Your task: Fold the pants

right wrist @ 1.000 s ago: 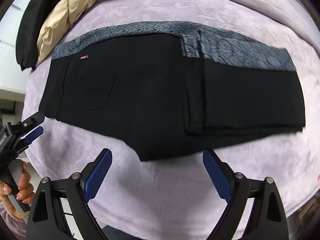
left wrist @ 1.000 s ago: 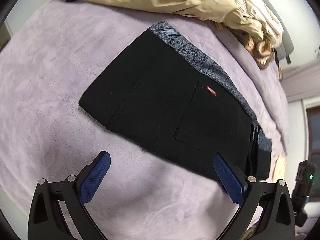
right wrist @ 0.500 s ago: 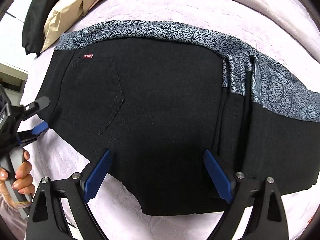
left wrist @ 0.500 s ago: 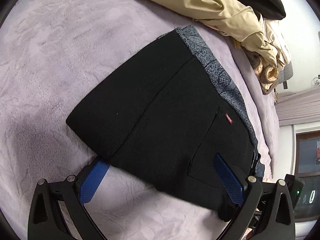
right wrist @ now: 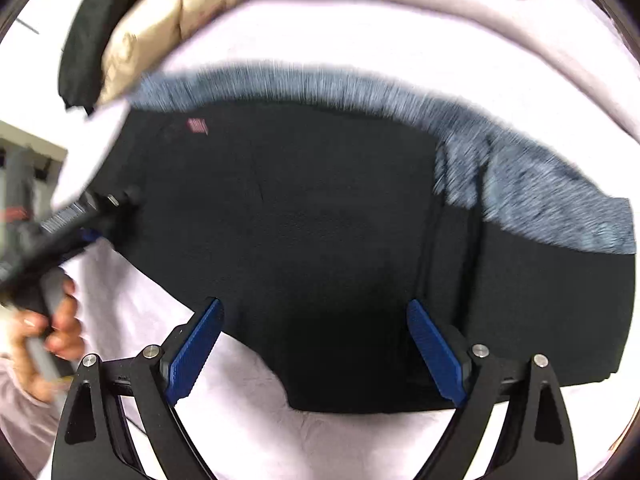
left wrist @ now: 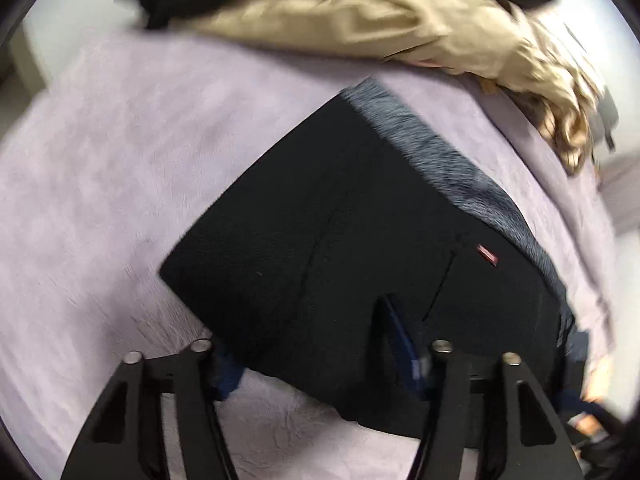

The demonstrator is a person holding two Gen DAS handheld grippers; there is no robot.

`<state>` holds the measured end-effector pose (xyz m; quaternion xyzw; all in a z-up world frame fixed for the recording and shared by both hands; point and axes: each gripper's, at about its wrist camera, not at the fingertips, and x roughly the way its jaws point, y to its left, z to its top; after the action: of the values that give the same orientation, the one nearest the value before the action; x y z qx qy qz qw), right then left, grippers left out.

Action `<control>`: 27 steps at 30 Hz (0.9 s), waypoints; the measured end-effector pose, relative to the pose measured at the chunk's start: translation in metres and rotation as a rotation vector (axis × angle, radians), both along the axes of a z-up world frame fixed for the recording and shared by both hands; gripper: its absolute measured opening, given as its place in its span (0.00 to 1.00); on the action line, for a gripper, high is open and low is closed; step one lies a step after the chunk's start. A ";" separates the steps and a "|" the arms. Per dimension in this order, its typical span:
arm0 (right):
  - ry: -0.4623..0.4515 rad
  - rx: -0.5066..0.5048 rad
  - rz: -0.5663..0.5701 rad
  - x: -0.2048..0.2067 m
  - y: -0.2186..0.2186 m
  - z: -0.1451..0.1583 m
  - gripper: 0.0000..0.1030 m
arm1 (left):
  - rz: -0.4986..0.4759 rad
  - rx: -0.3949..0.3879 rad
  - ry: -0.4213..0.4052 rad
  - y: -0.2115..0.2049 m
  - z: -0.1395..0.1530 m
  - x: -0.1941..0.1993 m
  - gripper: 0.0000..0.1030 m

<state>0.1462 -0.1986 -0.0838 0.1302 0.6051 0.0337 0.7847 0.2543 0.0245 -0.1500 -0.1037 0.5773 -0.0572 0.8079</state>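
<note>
Since a second ago both grippers reached the folded black pants (left wrist: 360,248): left jaws closing on its edge, right jaws wide apart.

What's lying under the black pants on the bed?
The black pants lie folded on a lilac blanket, which shows all around them. One pad of the closing left gripper is tucked beneath their near edge. Anything else underneath is covered.

Your right gripper (right wrist: 314,346) has black arms, blue ridged pads (right wrist: 196,350) and shiny round screws (right wrist: 152,352). Your hand (right wrist: 48,328) wears a pale pink sleeve (right wrist: 16,408).
</note>
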 end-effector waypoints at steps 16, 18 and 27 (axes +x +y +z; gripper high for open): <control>-0.005 0.185 0.356 0.112 0.131 0.057 0.90 | -0.411 0.532 -0.384 -0.077 0.022 -0.053 0.38; 0.025 0.194 0.362 0.120 0.139 0.047 0.90 | -0.430 0.544 -0.395 -0.075 0.022 -0.057 0.38; 0.201 0.209 0.432 0.144 0.160 -0.008 0.73 | -0.515 0.579 -0.483 -0.081 0.027 -0.071 0.38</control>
<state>0.2899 -0.0388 -0.0913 0.0810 0.6872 0.2499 0.6773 0.1833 -0.0561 -0.1228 0.2899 0.3718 -0.1151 0.8744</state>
